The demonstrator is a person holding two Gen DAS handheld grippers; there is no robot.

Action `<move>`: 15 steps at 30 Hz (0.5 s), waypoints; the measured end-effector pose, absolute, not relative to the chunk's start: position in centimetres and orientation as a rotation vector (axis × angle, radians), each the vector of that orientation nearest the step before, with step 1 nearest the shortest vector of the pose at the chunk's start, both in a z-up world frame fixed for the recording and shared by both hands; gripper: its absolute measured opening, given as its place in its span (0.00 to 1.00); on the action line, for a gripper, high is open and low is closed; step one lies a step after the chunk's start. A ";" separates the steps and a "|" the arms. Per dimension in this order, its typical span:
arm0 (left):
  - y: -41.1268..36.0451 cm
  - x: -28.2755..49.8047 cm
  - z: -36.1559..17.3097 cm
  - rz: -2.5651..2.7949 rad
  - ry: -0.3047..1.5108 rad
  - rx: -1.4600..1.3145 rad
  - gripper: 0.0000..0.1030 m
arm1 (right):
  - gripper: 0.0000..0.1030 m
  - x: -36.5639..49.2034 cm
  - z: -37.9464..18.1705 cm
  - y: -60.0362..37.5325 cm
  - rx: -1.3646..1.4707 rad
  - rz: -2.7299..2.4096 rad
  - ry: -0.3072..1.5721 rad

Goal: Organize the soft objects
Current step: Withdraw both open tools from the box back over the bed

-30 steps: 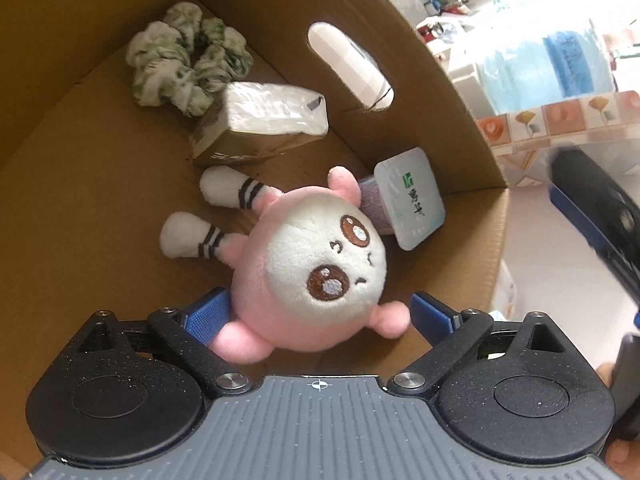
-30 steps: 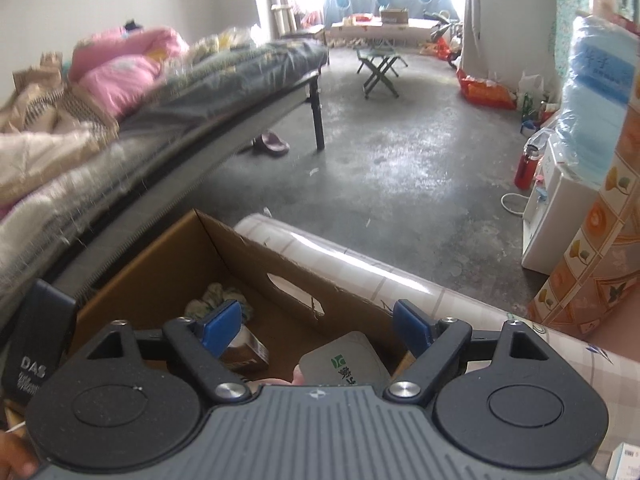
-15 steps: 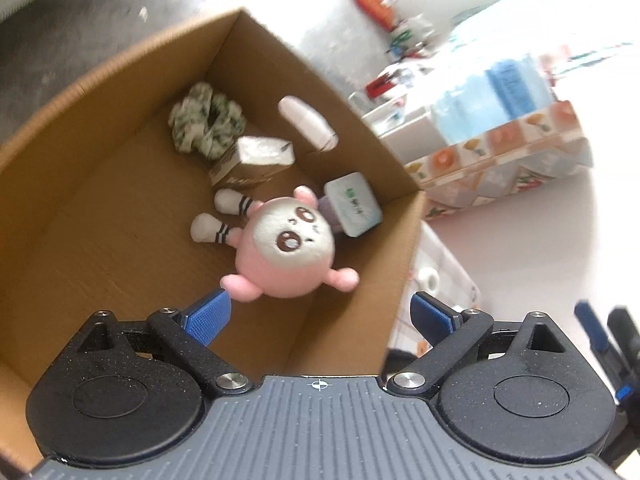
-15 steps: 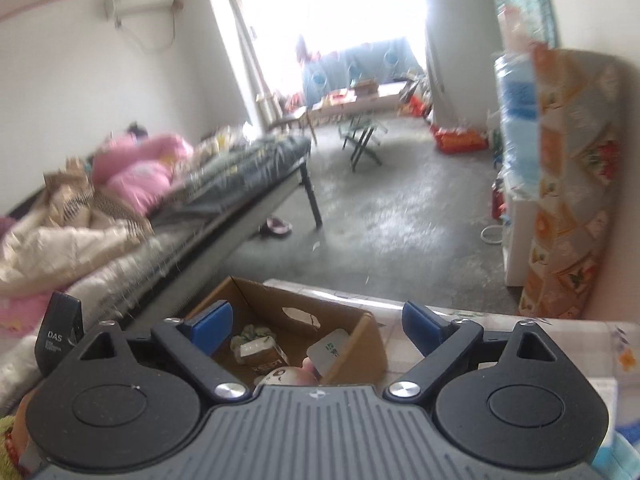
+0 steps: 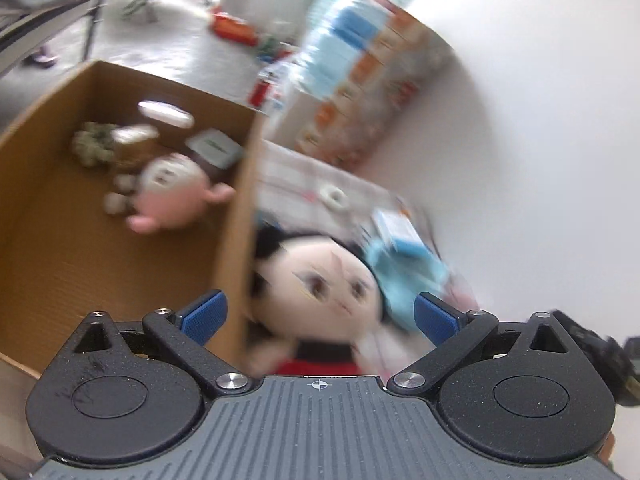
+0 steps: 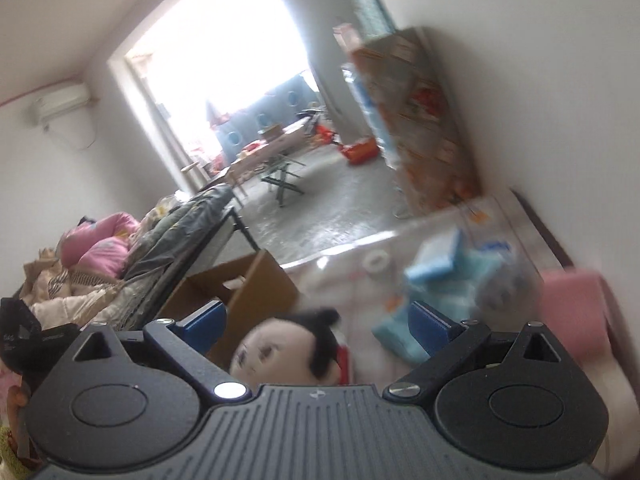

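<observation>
An open cardboard box point(image 5: 236, 216) holds a pink plush point(image 5: 172, 192), a green scrunchie point(image 5: 94, 146) and two small packs. Outside its right wall lies a black-haired doll point(image 5: 320, 276) in red, face up, with a light blue cloth point(image 5: 404, 268) beside it. My left gripper point(image 5: 320, 316) hangs open above the doll, touching nothing. My right gripper point(image 6: 318, 324) is also over the doll point(image 6: 280, 352), its jaws opening, and no pad presses on anything. The blue cloth point(image 6: 436, 292) lies to the right of it. Both views are blurred.
The table carries a white tape roll point(image 5: 332, 196), a blue-and-white pack point(image 5: 394, 224) and a pink folded item point(image 6: 572, 304). A white wall runs along the right. A patterned cabinet point(image 6: 424, 120) stands behind the table, and a bed point(image 6: 120, 264) is on the left.
Both grippers have swung right, away from the box's inside to the doll beside it. The pink plush stays in the box. The left gripper has risen and the right jaws stand wider.
</observation>
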State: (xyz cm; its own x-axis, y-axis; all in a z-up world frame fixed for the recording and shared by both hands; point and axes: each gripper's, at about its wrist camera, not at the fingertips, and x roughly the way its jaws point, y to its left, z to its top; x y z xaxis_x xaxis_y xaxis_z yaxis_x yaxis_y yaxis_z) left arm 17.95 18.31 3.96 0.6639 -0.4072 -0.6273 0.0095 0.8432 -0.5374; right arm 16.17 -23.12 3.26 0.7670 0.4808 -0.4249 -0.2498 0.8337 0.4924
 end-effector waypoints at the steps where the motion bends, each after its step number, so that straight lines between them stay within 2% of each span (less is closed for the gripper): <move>1: 17.2 17.6 3.6 -0.271 0.820 -0.507 0.97 | 0.97 15.5 2.1 -23.8 0.454 0.391 0.583; 7: 10.9 15.8 1.8 -0.445 0.792 -0.382 0.95 | 0.93 14.0 -4.1 -24.8 0.530 0.350 0.661; 9: 9.0 15.9 0.8 -0.485 0.814 -0.362 0.94 | 0.80 14.3 -5.5 -24.6 0.536 0.356 0.687; 11: 7.5 16.3 -0.3 -0.522 0.850 -0.359 0.90 | 0.74 14.5 -6.6 -24.2 0.546 0.356 0.698; 15: 4.4 16.8 -1.4 -0.574 0.884 -0.281 0.87 | 0.72 14.6 -7.8 -24.4 0.569 0.350 0.661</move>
